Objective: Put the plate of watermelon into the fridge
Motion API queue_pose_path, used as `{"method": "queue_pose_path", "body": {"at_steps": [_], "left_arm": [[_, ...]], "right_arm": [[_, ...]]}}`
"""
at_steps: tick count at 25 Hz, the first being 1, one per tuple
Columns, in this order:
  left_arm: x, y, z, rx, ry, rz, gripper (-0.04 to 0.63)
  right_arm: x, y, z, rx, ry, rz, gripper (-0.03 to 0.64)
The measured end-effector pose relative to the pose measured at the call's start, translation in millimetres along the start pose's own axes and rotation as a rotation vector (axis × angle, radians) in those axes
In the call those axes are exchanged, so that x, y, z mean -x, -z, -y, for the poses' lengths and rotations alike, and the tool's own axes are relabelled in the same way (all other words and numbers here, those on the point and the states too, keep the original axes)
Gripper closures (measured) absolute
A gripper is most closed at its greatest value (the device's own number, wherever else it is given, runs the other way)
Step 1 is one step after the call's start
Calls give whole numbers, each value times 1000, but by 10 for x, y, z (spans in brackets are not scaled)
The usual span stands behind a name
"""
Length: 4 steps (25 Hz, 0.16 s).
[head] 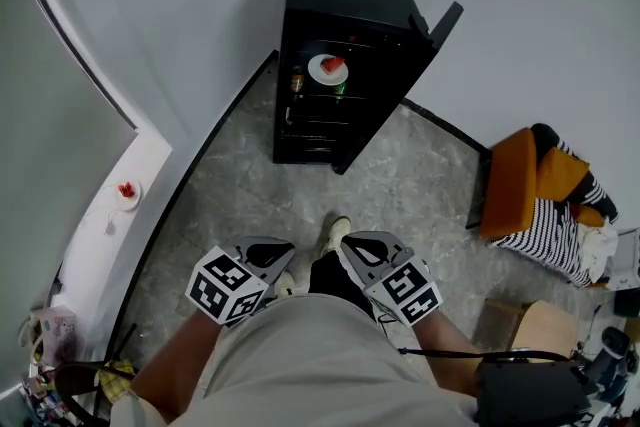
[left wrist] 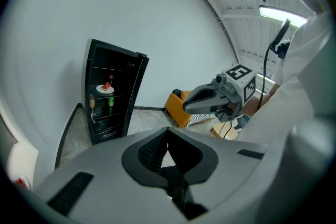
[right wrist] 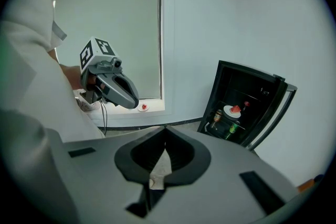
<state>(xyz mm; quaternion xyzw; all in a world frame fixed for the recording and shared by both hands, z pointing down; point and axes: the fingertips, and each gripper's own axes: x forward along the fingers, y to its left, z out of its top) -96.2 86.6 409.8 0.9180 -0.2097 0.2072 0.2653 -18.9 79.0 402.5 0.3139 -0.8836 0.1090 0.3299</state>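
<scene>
The black fridge [head: 340, 25] stands against the wall with its door [head: 440, 23] swung open. On an upper shelf inside it rests a white plate with a red watermelon slice [head: 328, 68], also seen as the plate [left wrist: 105, 87] in the left gripper view and the plate [right wrist: 232, 110] in the right gripper view. My left gripper [head: 283, 253] and right gripper [head: 347, 241] are held low near my waist, well back from the fridge. Both are shut and empty. Each shows in the other's view: right gripper [left wrist: 191, 105], left gripper [right wrist: 131, 99].
A second small plate with red fruit [head: 127, 192] sits on the white window ledge [head: 95, 245] at the left. Bottles [head: 297, 80] stand on a fridge shelf. An orange chair with striped cloth [head: 520, 180] and a cardboard box [head: 530, 325] are at the right.
</scene>
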Motion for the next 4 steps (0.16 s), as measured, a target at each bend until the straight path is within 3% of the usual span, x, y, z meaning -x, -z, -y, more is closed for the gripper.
{"method": "queue_pose_path", "body": {"at_steps": [4], "left_arm": [[-44,32,40,-1,-6,0,583]], "right_arm": [[40,71,-6,2,1,1,601]]}}
